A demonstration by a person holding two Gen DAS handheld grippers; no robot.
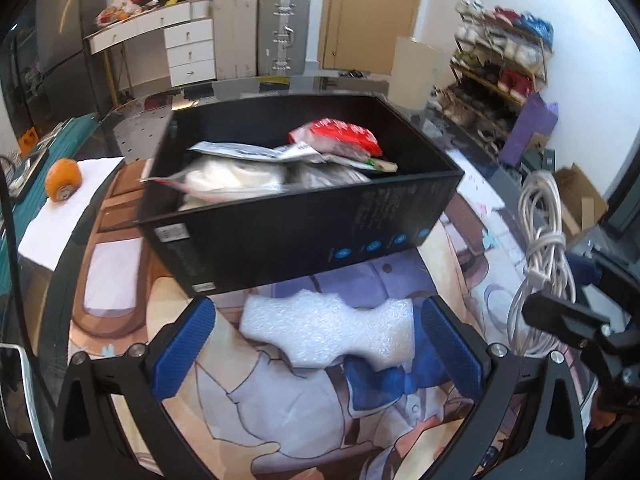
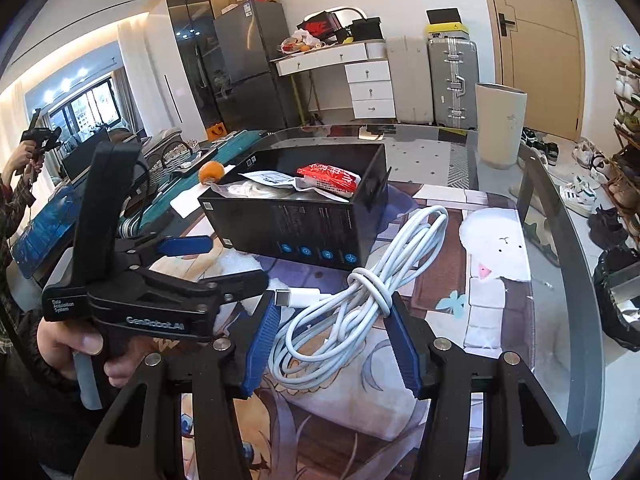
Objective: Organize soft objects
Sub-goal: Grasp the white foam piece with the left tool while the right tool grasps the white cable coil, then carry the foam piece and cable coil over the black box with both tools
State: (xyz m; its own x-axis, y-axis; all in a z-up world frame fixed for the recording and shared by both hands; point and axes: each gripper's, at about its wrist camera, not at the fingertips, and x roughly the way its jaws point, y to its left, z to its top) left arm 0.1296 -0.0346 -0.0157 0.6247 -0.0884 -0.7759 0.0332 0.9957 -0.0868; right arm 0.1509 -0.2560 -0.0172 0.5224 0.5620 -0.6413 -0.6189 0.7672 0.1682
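A: What's nearest the left gripper (image 1: 316, 344)?

B: A white foam piece (image 1: 328, 332) lies on the printed mat (image 1: 280, 420) between its blue pads. The jaws stand wide and released, neither pad pressing on the foam.

A: And the right gripper (image 2: 334, 344)?

B: Its blue pads sit on either side of a coiled white cable (image 2: 352, 304). The cable is bunched between them, and the left pad looks to be against the loops, but I cannot tell whether it is truly clamped or merely lying there. In the left wrist view the same cable rises at the right edge.

A: Who holds the left tool?

B: A hand (image 2: 84, 348) wraps its black handle at the lower left of the right wrist view.

A: Further out?

B: A black box (image 1: 304, 216) stands on the mat just beyond the foam, open at the top. Inside are clear bags with white contents (image 1: 236, 178) and a red packet (image 1: 340, 136).

A: Beyond that?

B: An orange (image 1: 63, 186) rests on white paper (image 1: 60, 216) left of the box.
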